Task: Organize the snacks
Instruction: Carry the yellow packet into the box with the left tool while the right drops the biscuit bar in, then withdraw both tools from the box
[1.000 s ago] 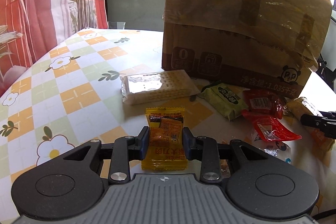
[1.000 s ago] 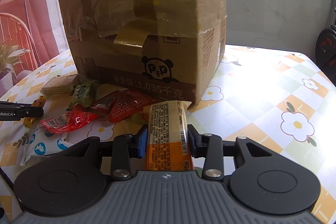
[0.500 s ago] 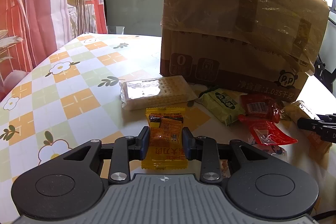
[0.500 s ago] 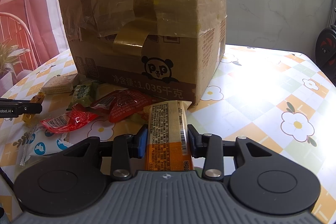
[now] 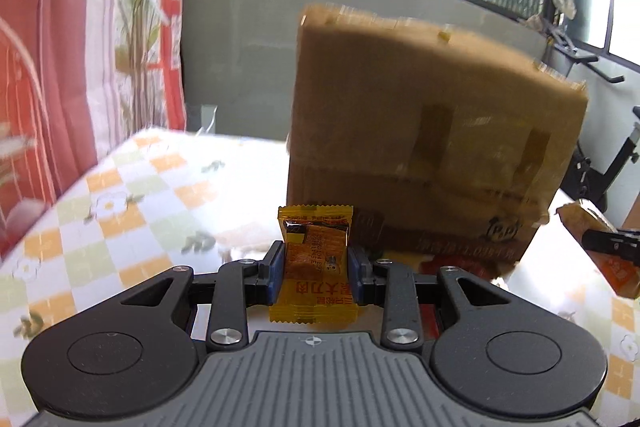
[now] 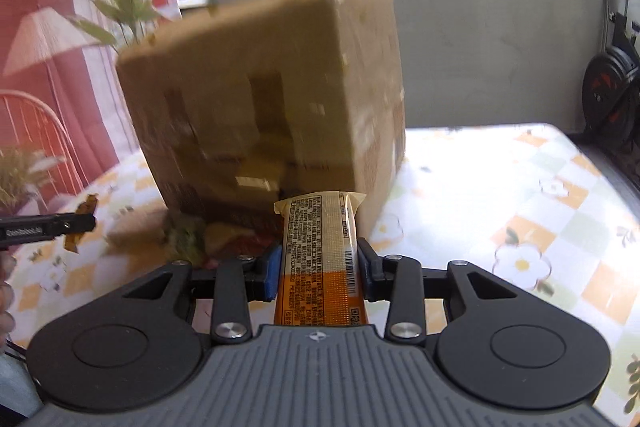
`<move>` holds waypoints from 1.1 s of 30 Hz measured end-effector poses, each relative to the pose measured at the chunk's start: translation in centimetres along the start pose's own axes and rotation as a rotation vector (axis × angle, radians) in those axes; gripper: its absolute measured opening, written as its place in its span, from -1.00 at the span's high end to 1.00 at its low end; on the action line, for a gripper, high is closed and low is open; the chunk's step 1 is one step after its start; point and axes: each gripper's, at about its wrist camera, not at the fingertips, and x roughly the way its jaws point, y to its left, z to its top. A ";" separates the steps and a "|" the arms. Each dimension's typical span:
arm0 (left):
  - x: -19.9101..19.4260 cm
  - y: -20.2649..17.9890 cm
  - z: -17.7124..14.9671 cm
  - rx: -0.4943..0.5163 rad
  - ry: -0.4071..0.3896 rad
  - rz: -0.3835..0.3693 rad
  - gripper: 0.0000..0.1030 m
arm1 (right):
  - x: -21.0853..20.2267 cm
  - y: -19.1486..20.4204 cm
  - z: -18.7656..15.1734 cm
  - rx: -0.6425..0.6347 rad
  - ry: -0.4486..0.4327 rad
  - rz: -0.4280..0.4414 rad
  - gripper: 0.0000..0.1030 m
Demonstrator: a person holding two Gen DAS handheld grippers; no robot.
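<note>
Left wrist view first: the left tongs (image 5: 315,263) are clamped on a small yellow-orange snack packet (image 5: 314,259), its crimped top edge standing up between the blue pads and its lower end hanging below them, clear of the counter (image 5: 120,211). Just beyond stands a big taped cardboard box (image 5: 432,131), blurred, with a panda mark near its lower right corner. Something red lies at the foot of the box, too smeared to name. Off to the right, the right tongs (image 5: 612,247) show side-on, gripping an orange wrapper.

From the right wrist view, the right tongs (image 6: 318,267) are closed on a long snack bar (image 6: 320,251), cream at the far end and orange near the camera, printed side up with a barcode along one edge. It juts forward towards the same box (image 6: 272,99). At the foot of the box, to the left, a blurry heap of other snacks (image 6: 192,235) rests on the checked, flower-printed cloth of the counter (image 6: 520,211). At the left edge the left tongs (image 6: 80,223) hold their little packet in the air, above the cloth. An exercise bike (image 6: 612,83) stands beyond the counter's far right corner, and a red-striped curtain (image 5: 52,75) hangs on the left.
</note>
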 end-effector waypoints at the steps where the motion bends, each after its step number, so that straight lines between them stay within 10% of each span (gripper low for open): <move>1: -0.4 0.0 0.8 0.013 -0.023 -0.011 0.34 | -0.6 0.3 0.8 -0.017 -0.025 0.003 0.25; 12: -1.1 -1.7 11.3 0.079 -0.214 -0.109 0.33 | -1.7 3.0 10.9 -0.194 -0.214 0.034 0.25; 27: 8.7 -4.5 19.7 0.052 -0.156 -0.103 0.32 | 10.5 4.0 17.3 -0.153 -0.154 0.057 0.25; 33: 10.4 -4.6 18.9 0.056 -0.129 -0.119 -0.25 | 10.9 4.4 16.5 -0.174 -0.142 0.066 -0.01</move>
